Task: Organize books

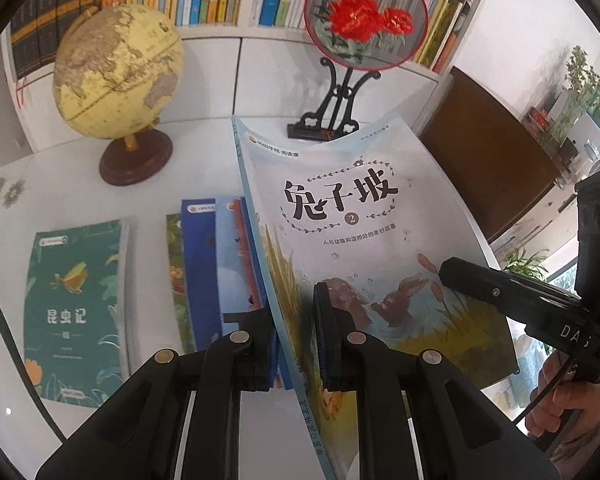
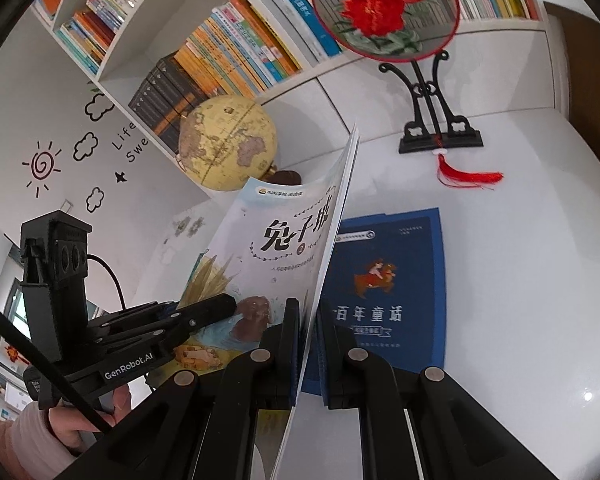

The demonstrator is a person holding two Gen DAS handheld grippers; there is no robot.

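I hold the pale rabbit storybook (image 1: 340, 216) clear of the white table (image 1: 80, 184), left gripper (image 1: 296, 344) and right gripper (image 2: 308, 344) both clamped on its lower edge at frame centre, and should keep them level so it doesn't buckle.

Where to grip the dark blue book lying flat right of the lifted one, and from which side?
Take the dark blue book by its free long right edge, coming in low from the right along the table. It lies flat, cover up; its left side sits behind the lifted rabbit book.
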